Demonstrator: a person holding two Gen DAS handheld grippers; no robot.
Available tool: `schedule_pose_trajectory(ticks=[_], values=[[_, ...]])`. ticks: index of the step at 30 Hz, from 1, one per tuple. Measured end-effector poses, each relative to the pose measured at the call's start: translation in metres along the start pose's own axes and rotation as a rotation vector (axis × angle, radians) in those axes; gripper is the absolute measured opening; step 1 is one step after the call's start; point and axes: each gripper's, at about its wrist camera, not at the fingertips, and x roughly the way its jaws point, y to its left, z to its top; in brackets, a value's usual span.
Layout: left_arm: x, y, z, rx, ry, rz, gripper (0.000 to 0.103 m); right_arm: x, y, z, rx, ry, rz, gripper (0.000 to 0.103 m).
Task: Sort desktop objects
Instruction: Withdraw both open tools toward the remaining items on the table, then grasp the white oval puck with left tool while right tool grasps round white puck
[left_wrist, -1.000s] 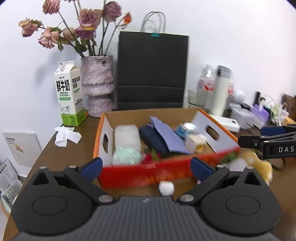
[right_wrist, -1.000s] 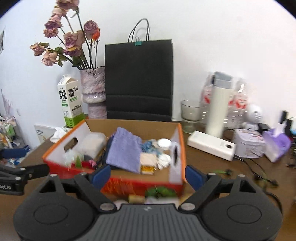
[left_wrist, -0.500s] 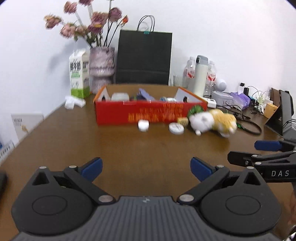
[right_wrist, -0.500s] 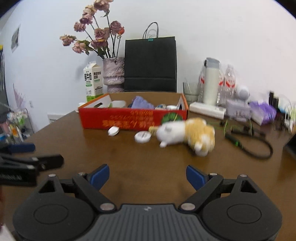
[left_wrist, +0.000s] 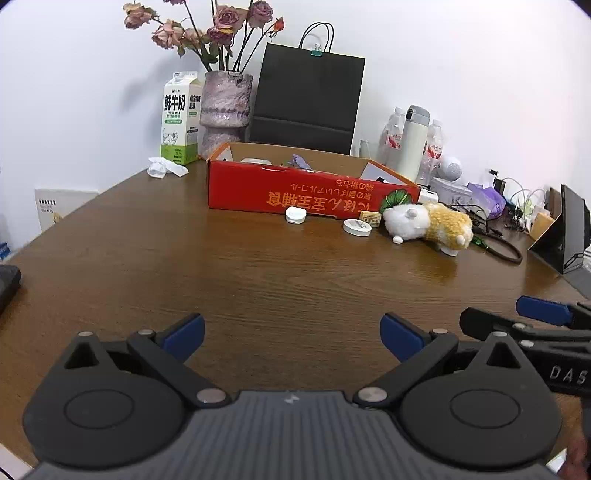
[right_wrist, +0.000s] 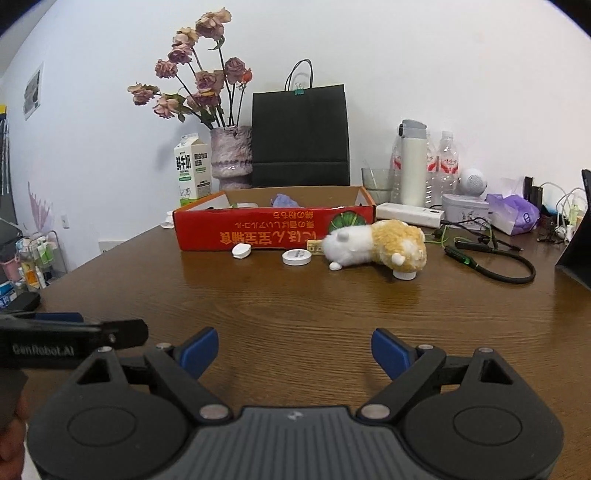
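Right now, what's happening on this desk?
A person holds two grippers low over the near edge of the wooden table; the left gripper and right gripper are both open and empty. The red box already holds several items. A plush hamster, two small white round cases and a small tan block lie in front of it, unsorted.

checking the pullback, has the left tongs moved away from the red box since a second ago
Yes. The left tongs have backed away from the red box: earlier it filled the view right at the fingertips, now it sits far across the bare table.
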Motion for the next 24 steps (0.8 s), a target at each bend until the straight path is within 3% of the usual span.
schedule_pose_trajectory(ticks=[2,6,10,13,18,24], values=[[0.006,0.001,0.002,-0.002,0.018,-0.002,0.103,0.005,-0.001,0.003,0.005,0.023,0.009,0.087],[0.033,0.008,0.024,0.014,0.070,-0.014,0.101,0.031,-0.004,0.020,0.032,0.098,0.066,0.066],[0.075,0.010,0.058,0.115,0.045,-0.022,0.101,0.077,-0.006,0.049,0.019,0.124,0.071,0.065],[0.116,0.010,0.078,0.156,0.089,-0.037,0.101,0.115,-0.007,0.069,-0.006,0.135,0.057,0.065],[0.174,0.009,0.102,0.194,0.136,-0.061,0.088,0.178,-0.006,0.088,-0.046,0.178,0.062,0.055],[0.219,0.011,0.115,0.211,0.192,-0.115,0.071,0.225,-0.010,0.094,-0.046,0.235,0.054,0.053]])
